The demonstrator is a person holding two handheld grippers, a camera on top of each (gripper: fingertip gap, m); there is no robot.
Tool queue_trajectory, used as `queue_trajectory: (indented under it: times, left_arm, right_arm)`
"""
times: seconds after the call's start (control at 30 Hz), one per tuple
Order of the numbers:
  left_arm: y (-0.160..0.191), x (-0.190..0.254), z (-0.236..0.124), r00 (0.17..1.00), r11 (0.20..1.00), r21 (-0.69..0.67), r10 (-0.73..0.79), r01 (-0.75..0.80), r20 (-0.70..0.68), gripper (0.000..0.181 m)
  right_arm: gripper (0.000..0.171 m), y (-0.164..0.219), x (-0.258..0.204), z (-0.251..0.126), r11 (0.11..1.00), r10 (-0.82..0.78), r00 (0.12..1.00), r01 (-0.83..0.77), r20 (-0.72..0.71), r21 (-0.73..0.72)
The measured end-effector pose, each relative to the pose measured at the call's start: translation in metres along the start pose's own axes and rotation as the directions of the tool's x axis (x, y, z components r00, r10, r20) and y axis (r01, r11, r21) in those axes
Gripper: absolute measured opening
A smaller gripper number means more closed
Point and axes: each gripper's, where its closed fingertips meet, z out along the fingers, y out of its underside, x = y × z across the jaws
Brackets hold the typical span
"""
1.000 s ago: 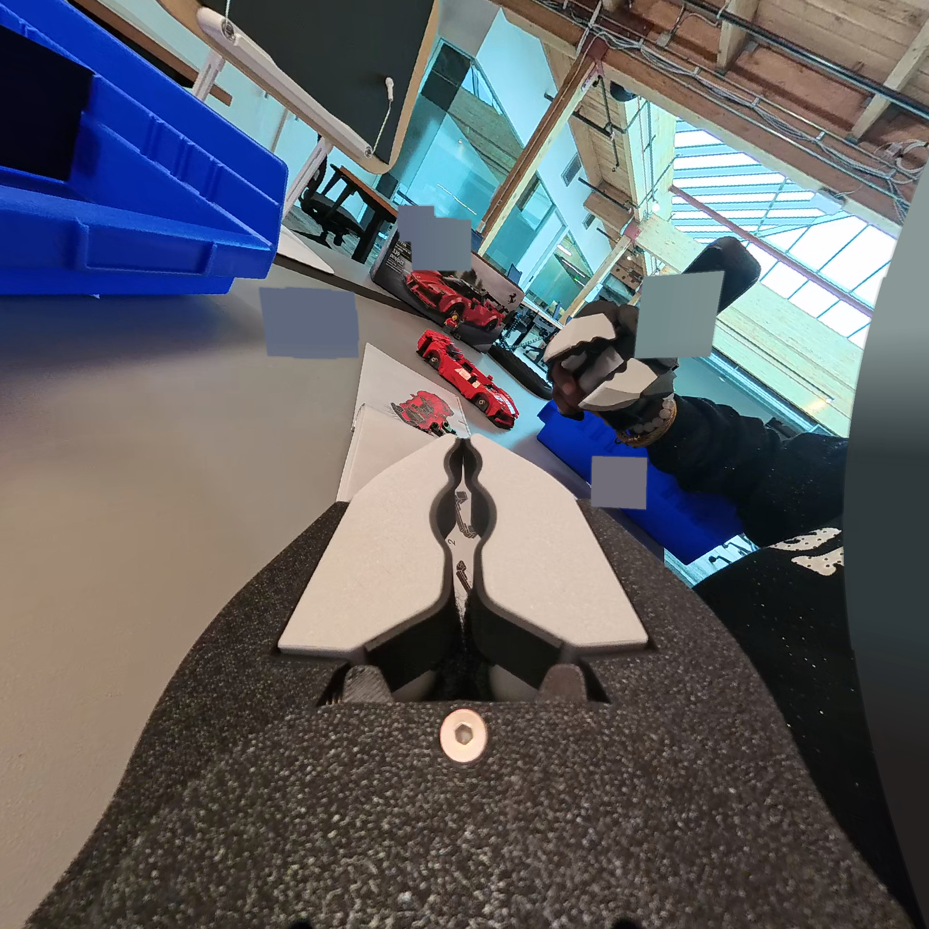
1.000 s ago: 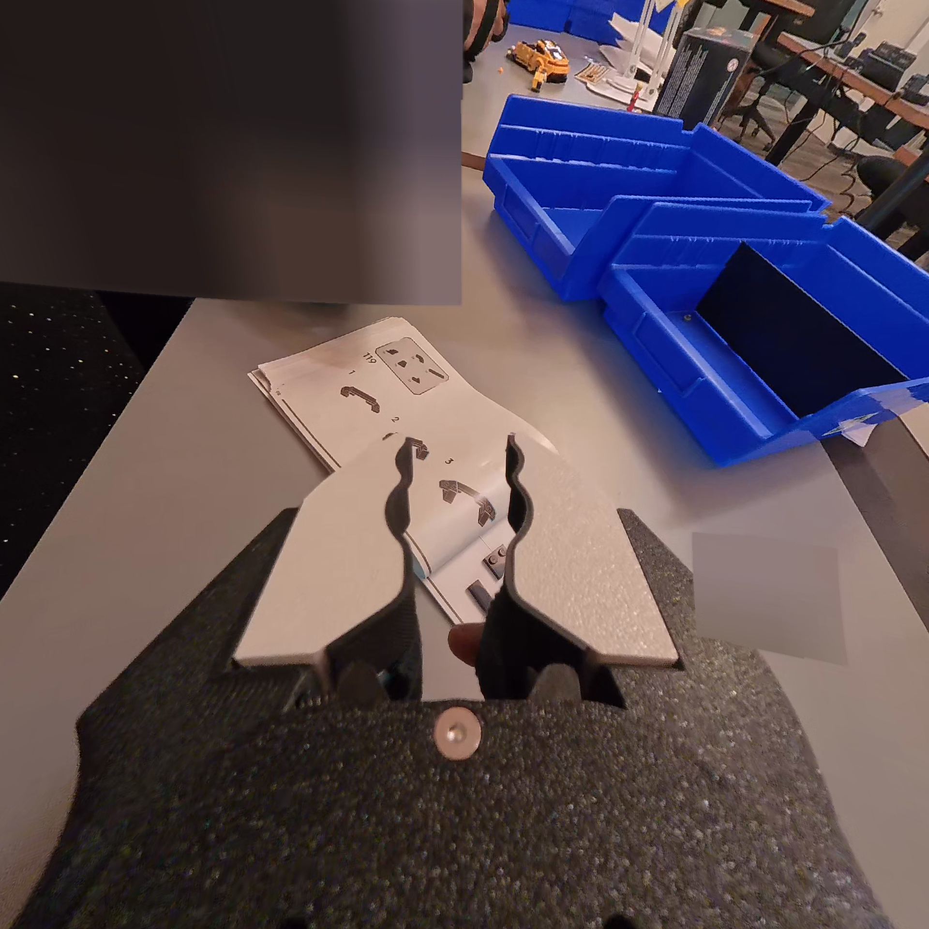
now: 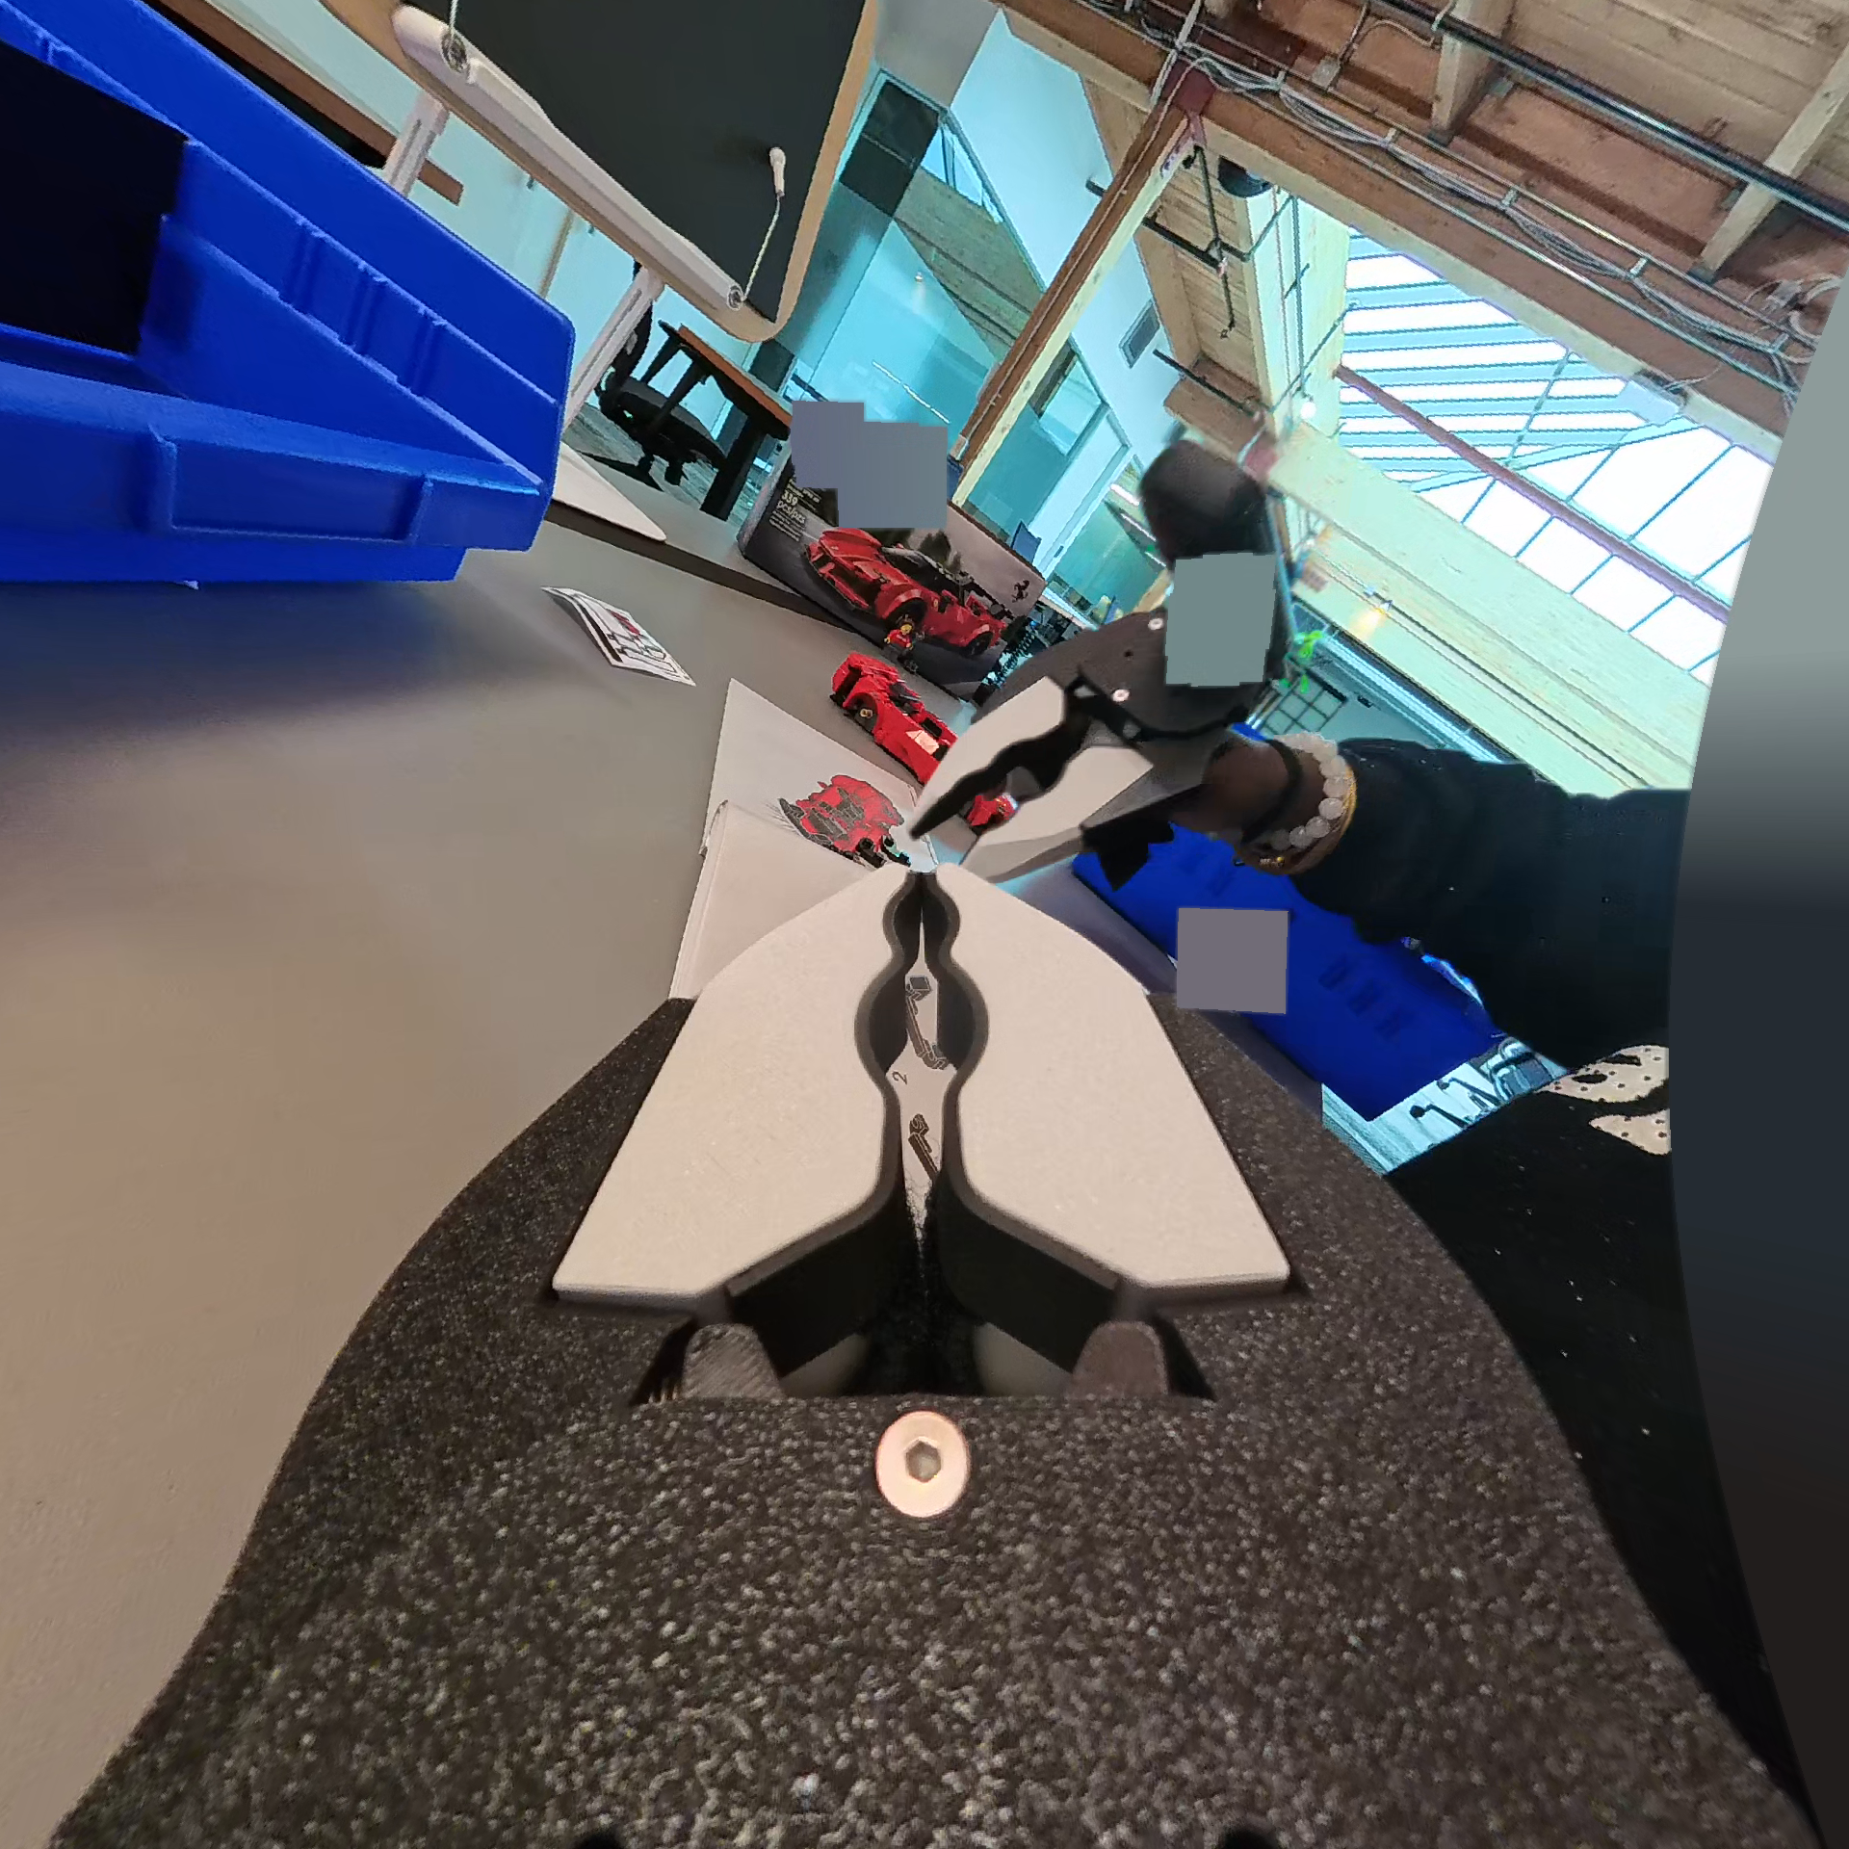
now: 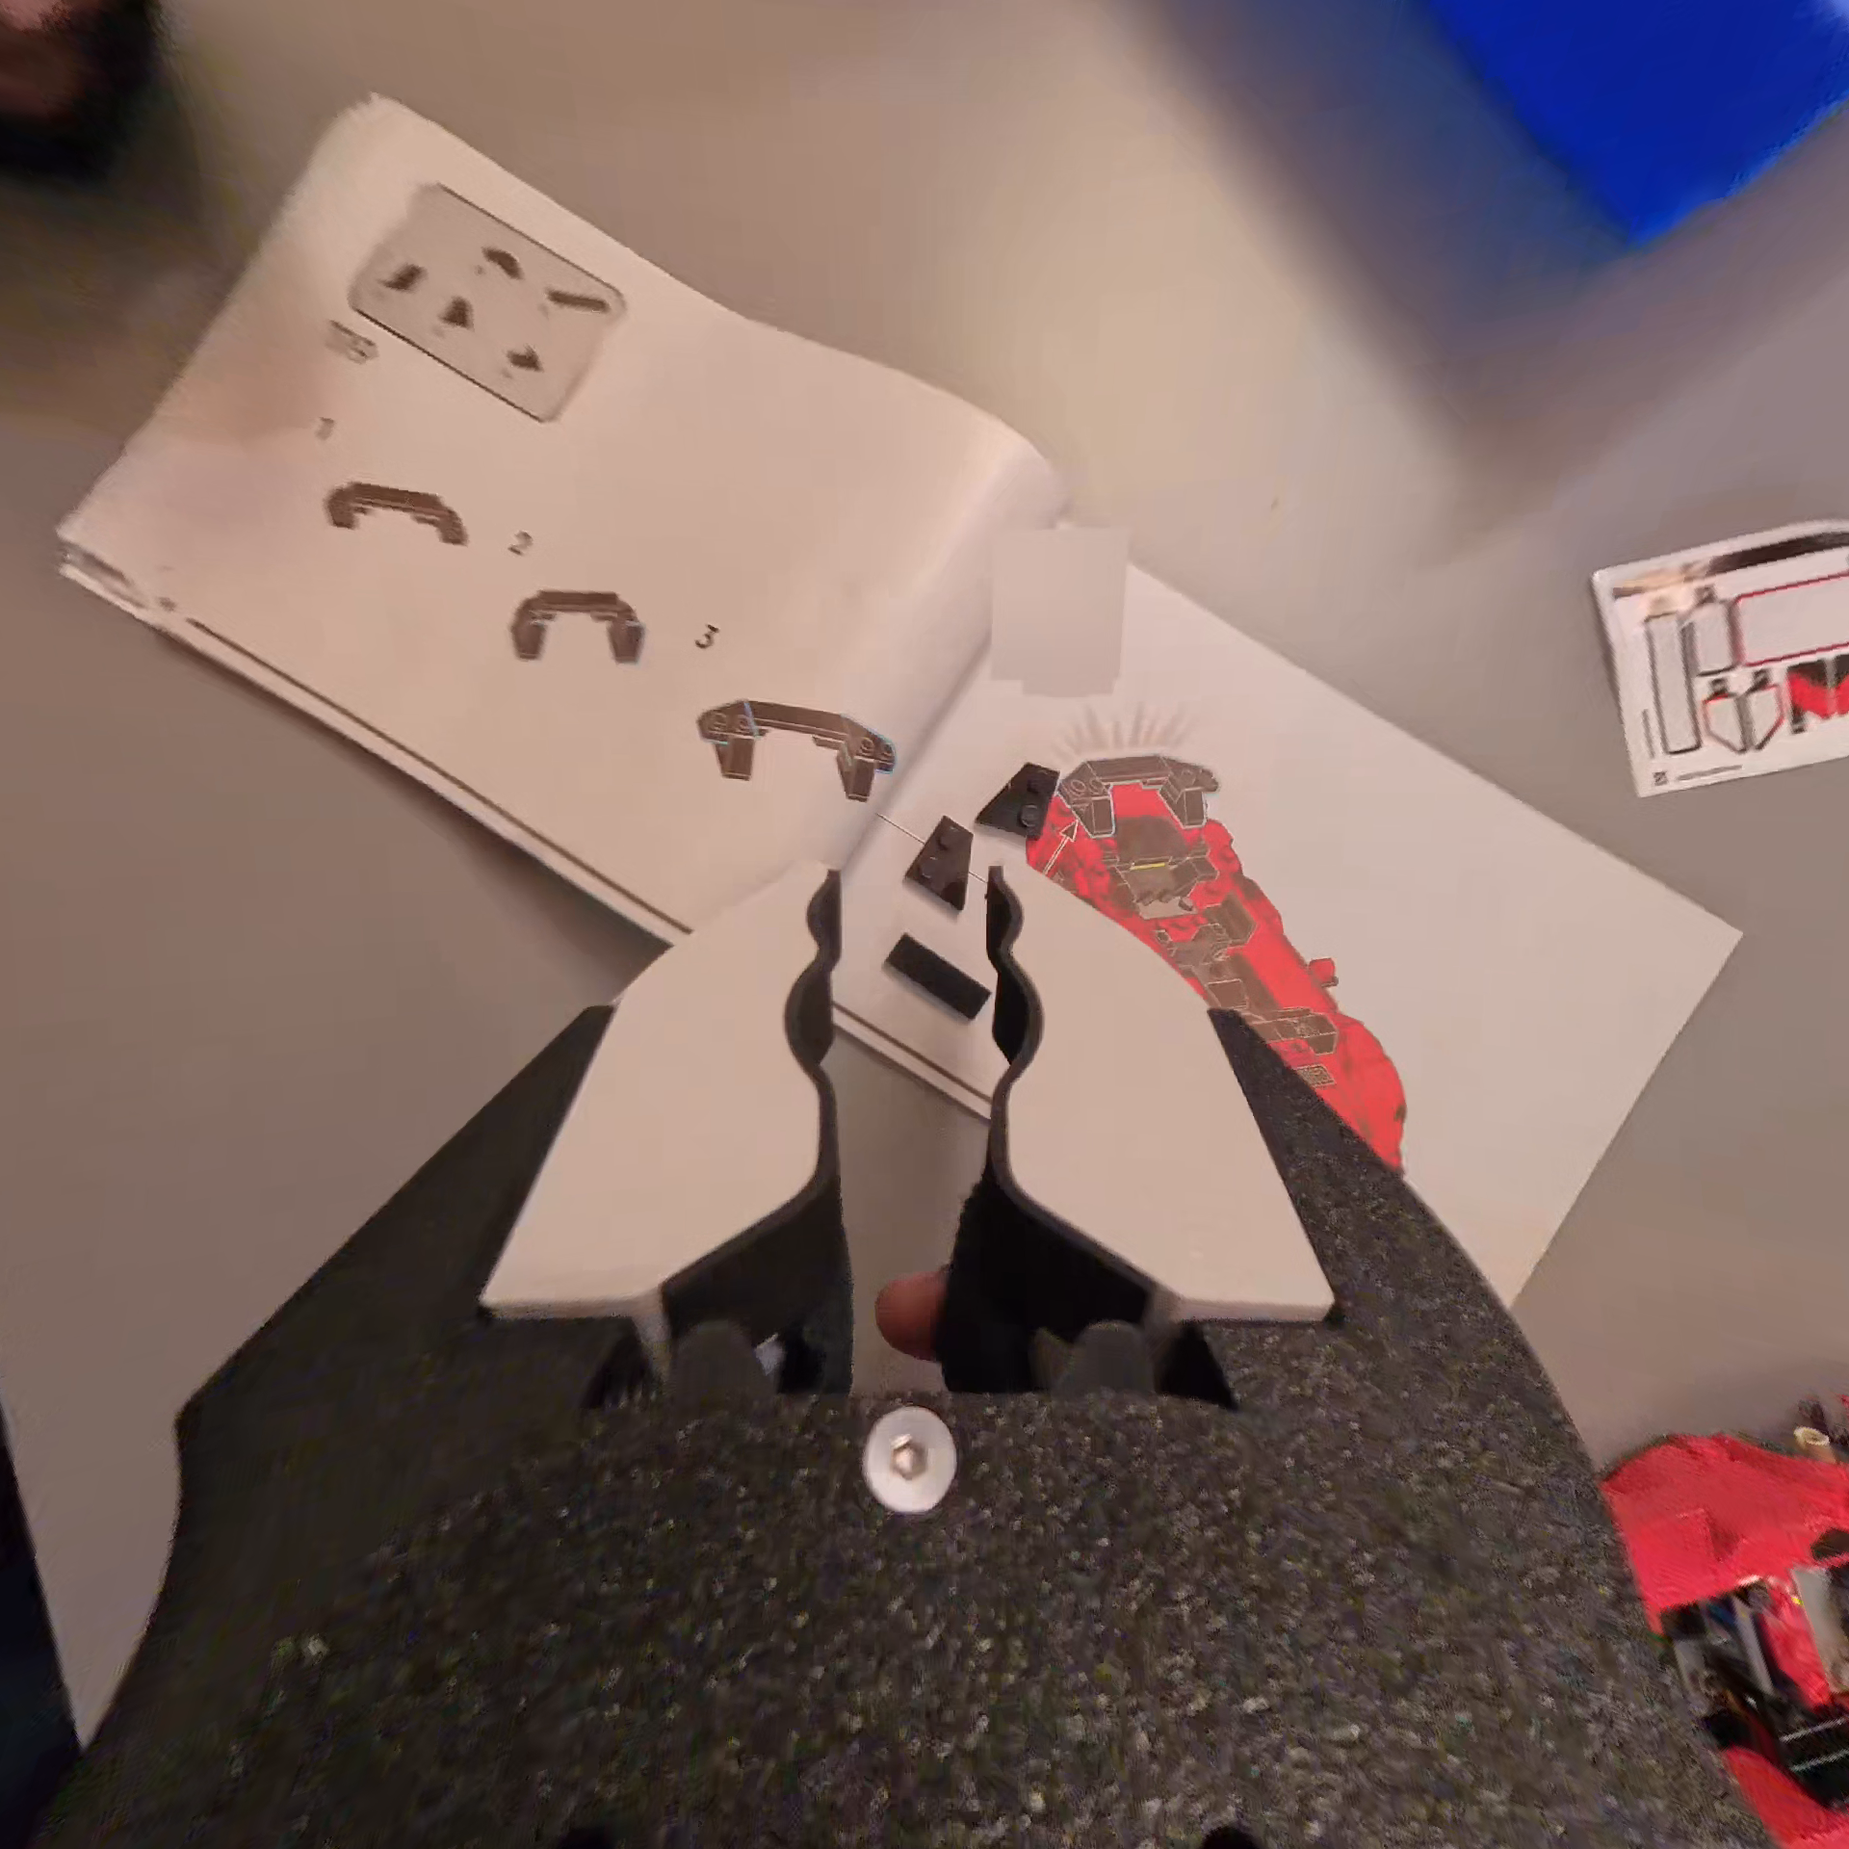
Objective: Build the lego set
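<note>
We held the right gripper (image 4: 910,880) with jaws apart over three loose black lego pieces (image 4: 939,860) on the open instruction booklet (image 4: 600,560) mid-table, left gripper (image 3: 918,880) jaws closed — empty, red lego car (image 3: 890,700) beyond the booklet, sticker sheet (image 4: 1731,660) beside it.

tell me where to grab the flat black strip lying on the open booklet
Pinch the black strip across its two long edges, coming straight down. It lies flat on the booklet, so only its narrow width fits the open right claw above it.
</note>
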Motion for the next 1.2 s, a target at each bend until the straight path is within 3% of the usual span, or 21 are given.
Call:
queue_trajectory:
  times: [0.17,0.37,0.53,0.6,0.67,0.73,0.8,0.9,0.97,1.0,1.1,1.13,1.2]
  left_arm:
    - [-0.001,0.000,0.000,1.000,1.000,0.005,-0.004,0.004,-0.006,0.000]
    - [-0.001,0.000,-0.001,1.000,1.000,0.008,-0.009,0.009,-0.013,0.000]
    - [-0.001,0.001,-0.001,1.000,1.000,0.011,-0.012,0.012,-0.016,0.000]
    - [-0.001,0.000,-0.001,1.000,1.000,0.011,-0.012,0.012,-0.016,0.000]
    - [-0.001,0.000,-0.001,1.000,1.000,0.010,-0.013,0.013,-0.017,0.000]
    - [-0.001,0.000,-0.001,1.000,1.000,0.011,-0.015,0.015,-0.018,0.000]
    - [-0.001,0.000,-0.001,1.000,1.000,0.011,-0.015,0.015,-0.019,0.000]
    - [-0.001,0.000,-0.002,1.000,1.000,0.012,-0.014,0.014,-0.019,0.000]
    - [-0.001,0.000,-0.002,1.000,1.000,0.012,-0.015,0.015,-0.019,0.000]
    - [-0.001,0.001,-0.002,1.000,1.000,0.012,-0.015,0.015,-0.019,0.000]
    - [-0.002,0.001,-0.001,1.000,1.000,0.010,-0.014,0.014,-0.017,0.000]
    - [-0.002,0.002,-0.001,1.000,1.000,0.011,-0.013,0.013,-0.017,0.000]
    - [-0.002,0.002,0.000,1.000,1.000,0.013,-0.015,0.015,-0.018,0.000]
  right_arm:
    - [0.028,0.014,0.005,0.021,0.994,0.024,0.999,-0.026,-0.023,-0.104]
    - [0.014,0.015,0.009,0.027,0.991,0.055,0.998,-0.054,0.003,-0.118]
    - [0.013,0.003,0.002,0.022,0.949,-0.306,0.952,0.305,0.005,-0.075]
    - [0.014,-0.013,-0.001,0.010,0.813,-0.582,0.807,0.581,-0.096,-0.039]
    - [0.013,-0.038,-0.008,-0.010,0.533,-0.818,0.500,0.845,-0.285,-0.047]
    - [0.013,-0.058,-0.019,-0.029,0.277,-0.881,0.204,0.954,-0.426,-0.116]
    - [0.013,-0.070,-0.026,-0.042,0.159,-0.862,0.050,0.971,-0.505,-0.176]
    - [0.013,-0.085,-0.034,-0.061,0.090,-0.793,-0.055,0.974,-0.606,-0.206]
    - [0.013,-0.089,-0.038,-0.066,0.086,-0.781,-0.059,0.976,-0.621,-0.201]
    - [0.013,-0.087,-0.036,-0.064,0.124,-0.794,-0.010,0.976,-0.608,-0.177]
    - [0.013,-0.070,-0.022,-0.046,0.383,-0.813,0.313,0.923,-0.492,-0.046]
    - [0.014,-0.068,-0.020,-0.043,0.434,-0.795,0.378,0.901,-0.474,-0.009]
    - [0.013,-0.061,-0.018,-0.036,0.456,-0.808,0.411,0.890,-0.423,-0.005]
